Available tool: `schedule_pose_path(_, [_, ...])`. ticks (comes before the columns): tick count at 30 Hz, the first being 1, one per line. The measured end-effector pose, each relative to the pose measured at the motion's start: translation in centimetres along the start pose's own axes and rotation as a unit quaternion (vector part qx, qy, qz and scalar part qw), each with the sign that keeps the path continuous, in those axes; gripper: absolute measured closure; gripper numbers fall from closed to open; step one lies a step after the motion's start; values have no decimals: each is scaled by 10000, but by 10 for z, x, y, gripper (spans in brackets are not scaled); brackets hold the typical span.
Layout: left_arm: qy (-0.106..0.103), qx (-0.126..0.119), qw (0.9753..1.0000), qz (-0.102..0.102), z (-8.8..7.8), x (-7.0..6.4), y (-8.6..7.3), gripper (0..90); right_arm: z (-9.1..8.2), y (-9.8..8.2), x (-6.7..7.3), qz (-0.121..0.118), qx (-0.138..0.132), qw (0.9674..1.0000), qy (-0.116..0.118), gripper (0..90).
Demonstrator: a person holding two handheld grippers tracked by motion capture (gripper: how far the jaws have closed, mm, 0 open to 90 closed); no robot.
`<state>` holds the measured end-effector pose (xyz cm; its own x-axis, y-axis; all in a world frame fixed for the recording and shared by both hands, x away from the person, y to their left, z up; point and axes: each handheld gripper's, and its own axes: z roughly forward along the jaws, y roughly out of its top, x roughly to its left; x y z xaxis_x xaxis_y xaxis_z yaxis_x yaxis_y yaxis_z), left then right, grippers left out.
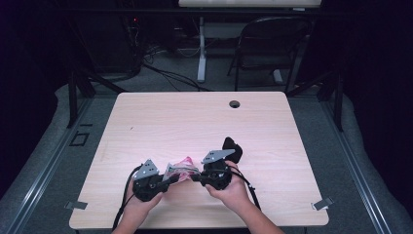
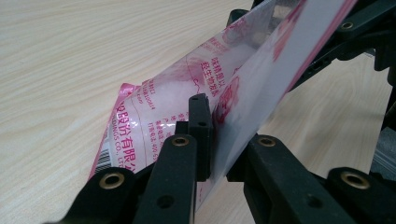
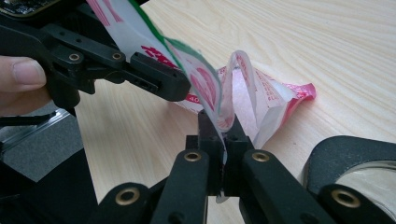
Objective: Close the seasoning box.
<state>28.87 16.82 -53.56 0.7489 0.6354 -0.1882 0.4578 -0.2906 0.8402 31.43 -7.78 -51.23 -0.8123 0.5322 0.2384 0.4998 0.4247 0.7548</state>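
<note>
Both grippers [image 1: 171, 179] (clamped) on pink bag [image 1: 184, 165]

Your left gripper [image 1: 165, 184] and right gripper [image 1: 196, 178] were matte black plastic tools, each topped by a grey three-cornered metal plate. Their angular linkage arms carried brass-coloured rivets at the pivots and ended in blocky black pads [image 2: 200, 122]. A black cable [image 1: 122, 204] trailed from each body, and your forearms were bare, without sleeves.

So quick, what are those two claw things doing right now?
Left gripper: shut on the pink-printed plastic bag, at one edge.
Right gripper: shut on the same bag's other edge.
</note>
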Motion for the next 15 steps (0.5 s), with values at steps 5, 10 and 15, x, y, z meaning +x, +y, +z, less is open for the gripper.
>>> schedule_pose_path(5, [-90,-21,10000,5,-2,0,-1,823,-3,0,0,44,-56,10000,63,900])
schedule_pose_path(10, [-173,-29,9998,104,-8,-6,0,822,-11,1,3,-11,-161,9998,149,900])
schedule_pose_path(15, [-216,3,9996,179,-7,-11,0,804,-17,-1,1,18,-140,9998,141,900])
